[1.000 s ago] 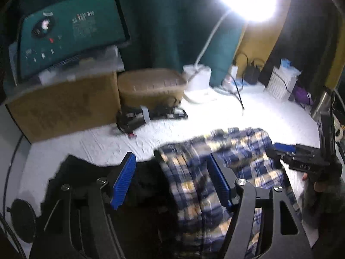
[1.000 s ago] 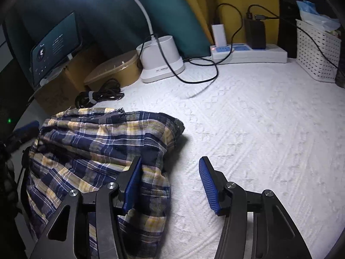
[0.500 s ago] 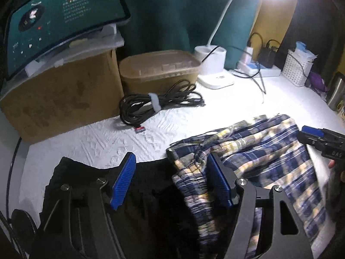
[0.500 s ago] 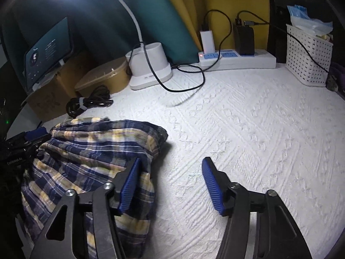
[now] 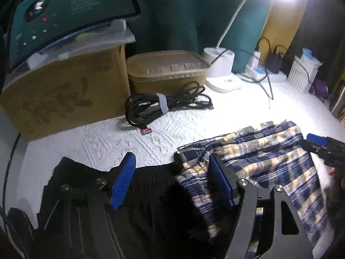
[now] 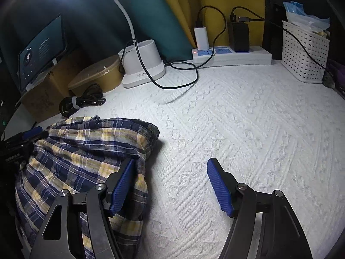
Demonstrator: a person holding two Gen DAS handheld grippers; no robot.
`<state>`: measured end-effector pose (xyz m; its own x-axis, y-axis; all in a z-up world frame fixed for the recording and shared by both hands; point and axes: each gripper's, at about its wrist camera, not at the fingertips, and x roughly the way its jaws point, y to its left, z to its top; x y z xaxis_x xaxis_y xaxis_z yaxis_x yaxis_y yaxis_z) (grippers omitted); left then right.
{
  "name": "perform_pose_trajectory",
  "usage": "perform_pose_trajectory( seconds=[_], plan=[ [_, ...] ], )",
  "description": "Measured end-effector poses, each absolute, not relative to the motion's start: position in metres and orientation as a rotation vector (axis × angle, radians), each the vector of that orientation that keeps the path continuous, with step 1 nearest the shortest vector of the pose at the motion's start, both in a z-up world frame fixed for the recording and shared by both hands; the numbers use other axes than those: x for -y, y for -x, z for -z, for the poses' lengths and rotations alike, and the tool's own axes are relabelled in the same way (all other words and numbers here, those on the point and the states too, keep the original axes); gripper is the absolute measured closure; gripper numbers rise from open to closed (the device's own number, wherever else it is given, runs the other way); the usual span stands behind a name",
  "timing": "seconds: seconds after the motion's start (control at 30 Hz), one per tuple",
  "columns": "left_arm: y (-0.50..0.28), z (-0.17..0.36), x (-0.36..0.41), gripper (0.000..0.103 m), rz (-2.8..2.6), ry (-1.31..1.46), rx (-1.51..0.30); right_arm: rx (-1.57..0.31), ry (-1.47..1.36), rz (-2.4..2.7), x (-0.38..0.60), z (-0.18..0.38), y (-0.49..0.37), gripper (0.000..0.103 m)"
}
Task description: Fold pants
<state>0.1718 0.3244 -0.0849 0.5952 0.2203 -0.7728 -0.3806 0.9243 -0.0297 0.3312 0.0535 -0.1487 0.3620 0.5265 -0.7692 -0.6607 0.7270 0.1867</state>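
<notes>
The blue, yellow and white plaid pants (image 5: 269, 161) lie bunched in a rough fold on the white textured cloth (image 6: 237, 129). My left gripper (image 5: 171, 179) hangs open over a black pleated garment (image 5: 151, 185). Its right pad (image 5: 220, 181) is at the pants' left edge, not pressing. My right gripper (image 6: 170, 185) is opening. Its left pad (image 6: 123, 187) rests beside the pants' (image 6: 86, 151) right edge, with mostly bare cloth between the pads. Each gripper shows in the other's view: the right gripper (image 5: 323, 149), the left gripper (image 6: 23, 138).
At the back left stand a cardboard box (image 5: 64, 99) with a lit screen (image 5: 64, 10) on top, a tan lidded tub (image 5: 168, 69) and a coiled black cable (image 5: 163, 105). A lamp base (image 6: 142, 64), power strip (image 6: 232, 56) and white basket (image 6: 304, 54) line the back.
My right gripper's jaws have widened beside the pants' edge. The left gripper has sunk and shifted left over the black garment, so the pants now lie more to its right.
</notes>
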Motion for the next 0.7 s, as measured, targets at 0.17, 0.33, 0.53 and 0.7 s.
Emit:
perform_pose_trajectory(
  seconds=[0.17,0.33,0.53,0.7],
  plan=[
    [-0.159,0.069,-0.307,0.032,-0.335,0.167,-0.84,-0.914,0.162,-0.769,-0.05,0.142,-0.322,0.032],
    [-0.15,0.07,-0.298,0.032,-0.32,0.18,-0.85,-0.913,0.172,-0.782,-0.048,0.139,-0.308,0.032],
    [-0.141,0.086,-0.3,0.032,-0.341,0.194,-0.887,-0.93,0.196,-0.797,-0.047,0.144,-0.293,0.032],
    [-0.132,0.08,-0.3,0.032,-0.36,0.196,-0.874,-0.932,0.201,-0.792,-0.042,0.143,-0.282,0.032]
  ],
)
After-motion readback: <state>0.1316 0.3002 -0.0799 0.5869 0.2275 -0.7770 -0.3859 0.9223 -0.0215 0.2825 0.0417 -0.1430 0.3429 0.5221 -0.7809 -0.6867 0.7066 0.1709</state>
